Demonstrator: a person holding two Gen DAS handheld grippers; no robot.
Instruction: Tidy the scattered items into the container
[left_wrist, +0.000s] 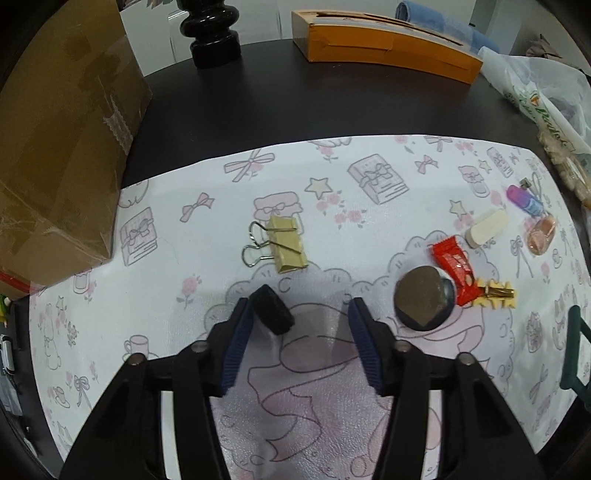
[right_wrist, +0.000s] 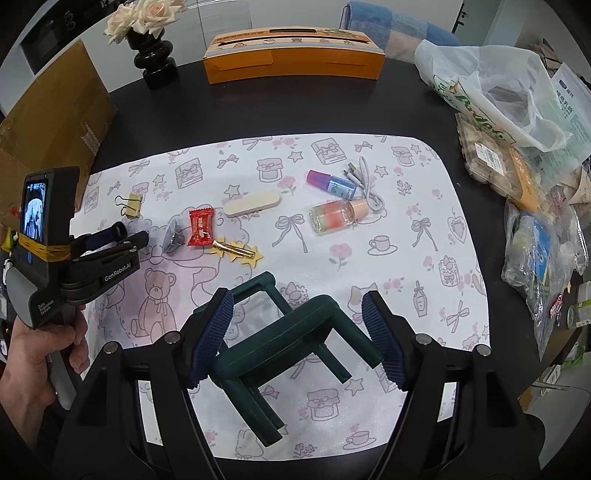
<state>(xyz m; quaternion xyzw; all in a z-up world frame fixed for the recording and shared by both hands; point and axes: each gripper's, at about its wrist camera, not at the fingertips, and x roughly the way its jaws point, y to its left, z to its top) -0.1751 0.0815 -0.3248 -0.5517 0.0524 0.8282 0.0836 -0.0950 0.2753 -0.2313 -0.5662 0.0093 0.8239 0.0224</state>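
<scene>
Loose items on the mat, both pairs of fingers spread, nothing pinched.

A black lump (left_wrist: 271, 308) sits against the inner face of the left finger of my left gripper (left_wrist: 299, 306). Just beyond it lies a binder clip (left_wrist: 280, 243); to the right, a metal disc (left_wrist: 423, 297), a red sweet (left_wrist: 452, 266) and a star hair clip (left_wrist: 495, 295) crowd together. My right gripper (right_wrist: 295, 299) straddles a green frame (right_wrist: 295, 332), probably the container, though I cannot tell; nothing shows inside it. Risks: closing off-centre could make the lump roll or squirt out, the disc lies flat and is hard to get under, and the crowded pieces may drag each other across the mat (right_wrist: 406, 258).
</scene>
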